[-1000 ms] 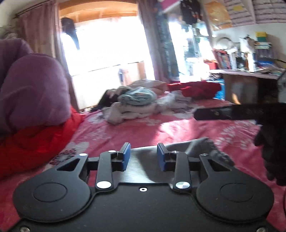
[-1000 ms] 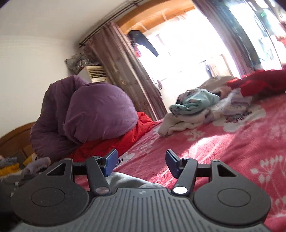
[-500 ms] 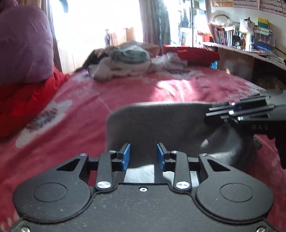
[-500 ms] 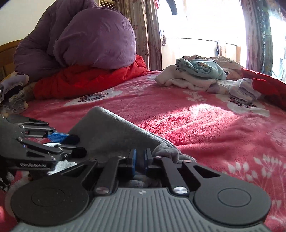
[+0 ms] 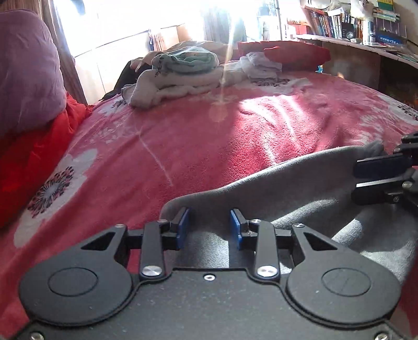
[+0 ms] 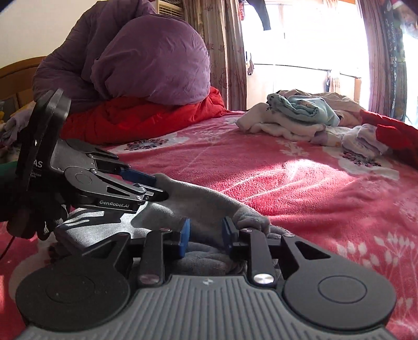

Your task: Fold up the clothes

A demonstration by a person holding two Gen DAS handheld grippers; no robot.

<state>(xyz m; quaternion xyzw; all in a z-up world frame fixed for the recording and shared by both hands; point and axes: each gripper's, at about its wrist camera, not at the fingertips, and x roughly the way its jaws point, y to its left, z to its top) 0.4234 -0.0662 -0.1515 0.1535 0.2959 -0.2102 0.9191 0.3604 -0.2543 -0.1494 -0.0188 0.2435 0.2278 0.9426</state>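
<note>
Grey garment [image 5: 300, 188] is laid on the pink bedspread [image 5: 209, 136]. Left gripper [image 5: 209, 227] and right gripper [image 6: 205, 234] are parted over its folded edge, nothing clamped. Risk: the fold is sprung open or dragged if cloth is snagged by a pad.

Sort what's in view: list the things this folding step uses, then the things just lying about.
In use: grey garment; left gripper; right gripper.

Lying about: purple duvet; red quilt; pile of light clothes; bookshelf.
</note>
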